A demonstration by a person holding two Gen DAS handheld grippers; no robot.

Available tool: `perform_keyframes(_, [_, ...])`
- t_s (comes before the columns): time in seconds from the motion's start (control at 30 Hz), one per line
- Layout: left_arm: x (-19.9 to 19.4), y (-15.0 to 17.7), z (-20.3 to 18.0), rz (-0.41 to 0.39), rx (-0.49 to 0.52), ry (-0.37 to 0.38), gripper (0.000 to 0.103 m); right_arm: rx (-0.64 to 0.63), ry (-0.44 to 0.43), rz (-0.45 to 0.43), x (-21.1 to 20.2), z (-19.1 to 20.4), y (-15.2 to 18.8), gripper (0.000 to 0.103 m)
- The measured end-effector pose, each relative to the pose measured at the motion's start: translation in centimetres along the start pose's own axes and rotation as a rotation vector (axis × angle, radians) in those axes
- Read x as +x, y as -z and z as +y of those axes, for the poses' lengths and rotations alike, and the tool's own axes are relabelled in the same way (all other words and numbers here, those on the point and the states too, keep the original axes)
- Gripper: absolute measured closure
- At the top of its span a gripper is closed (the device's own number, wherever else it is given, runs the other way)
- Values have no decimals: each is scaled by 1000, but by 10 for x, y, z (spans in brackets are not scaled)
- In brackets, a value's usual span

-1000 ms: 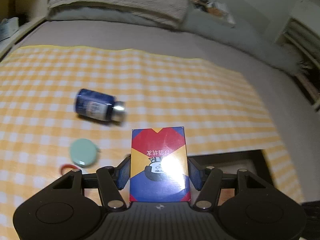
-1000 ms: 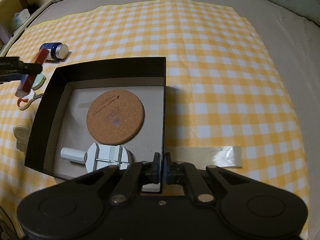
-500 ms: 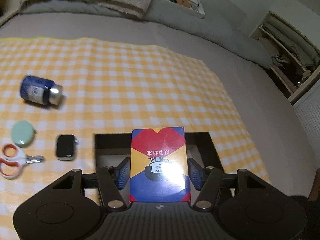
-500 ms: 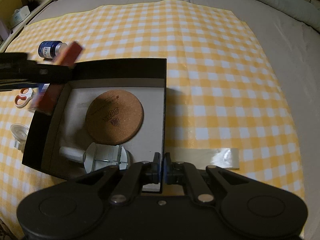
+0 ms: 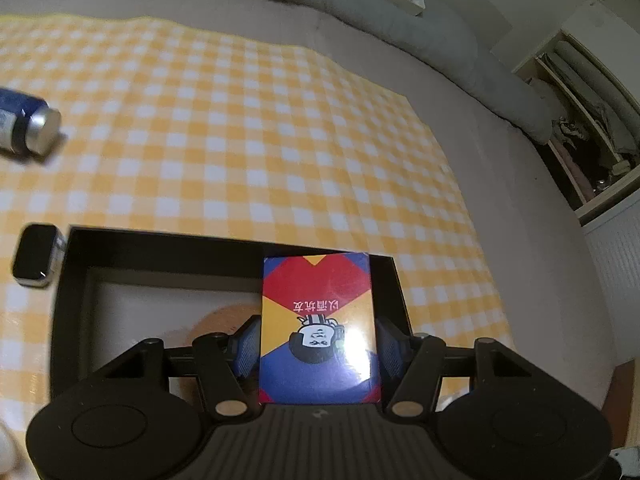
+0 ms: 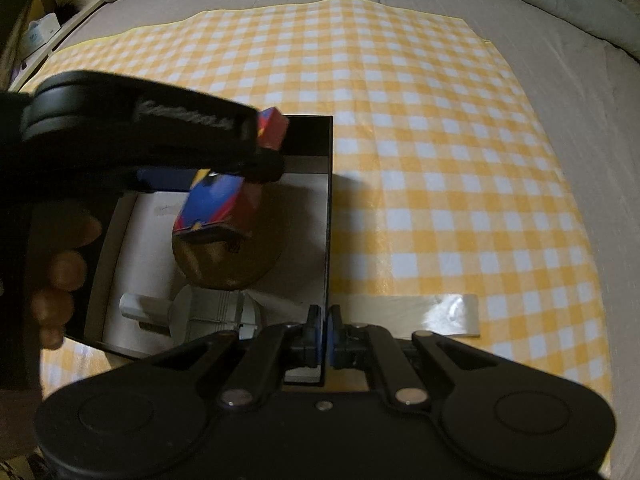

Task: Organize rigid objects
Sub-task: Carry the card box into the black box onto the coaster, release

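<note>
The right claw (image 6: pixel 323 330) is squeezed tight on the thin right wall of the black box (image 6: pixel 329 216), near its close corner. I think it pinches there so the box cannot slide on the yellow checked cloth (image 6: pixel 420 160) while things go in.

The left claw (image 5: pixel 318 344) grips a small colourful card box (image 5: pixel 318 320) by its two long sides, one blue pad on each side. The card box sticks out past the fingers toward the far side. From the right claw's camera, the card box hangs tilted above the round cork mat (image 6: pixel 236 264) inside the black box, not touching it. A hand (image 6: pixel 60 272) holds the left claw's handle.

A white gadget (image 6: pixel 188 312) lies in the near part of the black box. Outside, on the cloth to the left, a blue bottle (image 5: pixel 24 128) lies on its side, and a small black watch (image 5: pixel 36 256) sits just beside the box's far left corner.
</note>
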State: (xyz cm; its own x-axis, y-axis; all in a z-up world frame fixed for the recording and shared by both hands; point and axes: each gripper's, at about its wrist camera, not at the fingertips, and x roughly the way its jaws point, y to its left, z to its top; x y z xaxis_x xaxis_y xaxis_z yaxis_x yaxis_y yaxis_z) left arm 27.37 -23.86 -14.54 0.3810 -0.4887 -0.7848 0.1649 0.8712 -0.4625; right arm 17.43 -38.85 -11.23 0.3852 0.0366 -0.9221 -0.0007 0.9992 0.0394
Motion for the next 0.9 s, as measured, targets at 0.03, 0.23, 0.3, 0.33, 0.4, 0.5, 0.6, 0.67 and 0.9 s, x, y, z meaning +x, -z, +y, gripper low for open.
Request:
perform_keyframes(0.03, [2, 1, 0, 2, -4, 11, 43, 1, -2, -1, 0, 0, 0, 100])
perform_keyframes(0.23, [-1, 1, -5, -24, 40, 29, 17, -2, -4, 3, 1, 1, 1, 100])
perform_keyframes(0.3, [-5, 2, -7, -26, 64, 25, 15, -2, -6, 2, 1, 1, 1, 100])
perform_keyframes(0.33, [-8, 2, -7, -24, 74, 20, 13, -3, -6, 2, 1, 1, 1, 100])
perform_keyframes(0.4, [-13, 1, -7, -20, 89, 4, 9, 0, -8, 2, 0, 0, 2, 100])
perform_keyframes(0.5, [-22, 3, -6, -18, 113, -11, 6, 7, -11, 2, 0, -1, 1, 100])
perform_keyframes(0.6, [-33, 7, -8, -30, 156, -29, 3, 11, -12, 2, 0, 0, 1, 100])
perform_keyframes(0.67, [-41, 10, -11, -42, 186, -34, 1, 12, -10, 2, 1, 1, 1, 100])
perform_keyframes(0.9, [-64, 22, -18, -65, 253, -43, 0, 17, -12, -9, -2, 0, 2, 100])
